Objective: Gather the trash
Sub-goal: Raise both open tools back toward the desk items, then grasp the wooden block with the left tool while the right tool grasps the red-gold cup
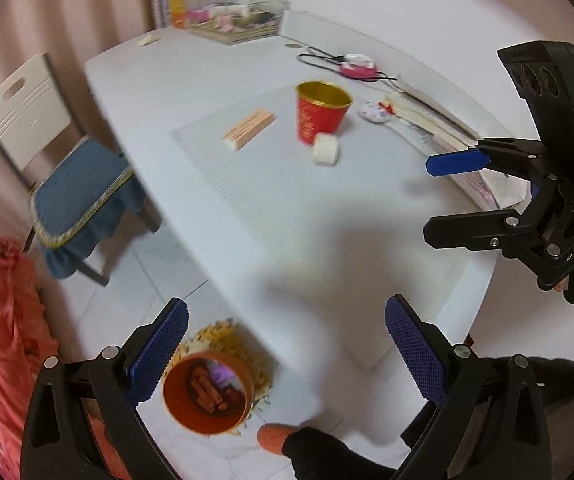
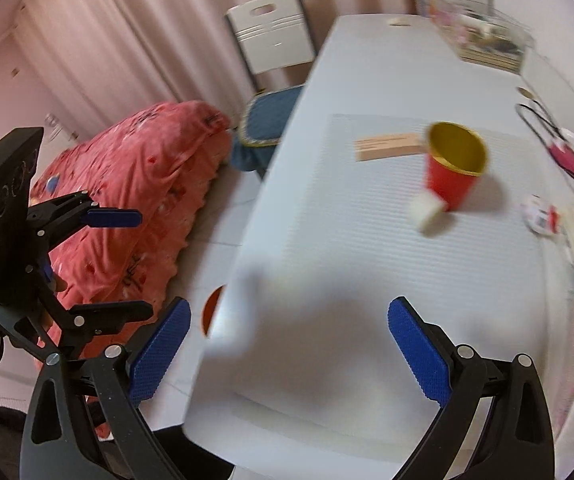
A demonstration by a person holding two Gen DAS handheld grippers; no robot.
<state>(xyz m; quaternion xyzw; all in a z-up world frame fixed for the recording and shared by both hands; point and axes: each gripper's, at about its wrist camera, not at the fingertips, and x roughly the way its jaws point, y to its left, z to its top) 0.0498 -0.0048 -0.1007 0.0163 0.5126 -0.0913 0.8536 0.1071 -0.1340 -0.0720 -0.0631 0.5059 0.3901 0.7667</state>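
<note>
A red cup with a gold inside point(image 1: 319, 112) point(image 2: 453, 164) stands on the white table point(image 1: 207, 80). A small white roll point(image 1: 325, 150) point(image 2: 427, 212) lies against its base. A tan flat box point(image 1: 249, 129) point(image 2: 389, 146) lies to the cup's left. An orange bin point(image 1: 207, 392) holding brown sticks and a purple scrap sits on the floor by the table's edge; only its rim point(image 2: 211, 312) shows in the right wrist view. My left gripper point(image 1: 287, 354) is open and empty above the bin and the table edge. My right gripper point(image 2: 289, 354) is open and empty over the near table; it also shows in the left wrist view point(image 1: 443, 196).
A white chair with a blue cushion point(image 1: 83, 192) stands left of the table. A red blanket point(image 2: 135, 192) lies on the floor. A clear box of items point(image 1: 239, 16), a pink device with black cord point(image 1: 357, 66), a small wrapper point(image 1: 375, 112) and papers point(image 1: 439, 124) sit on the far and right table.
</note>
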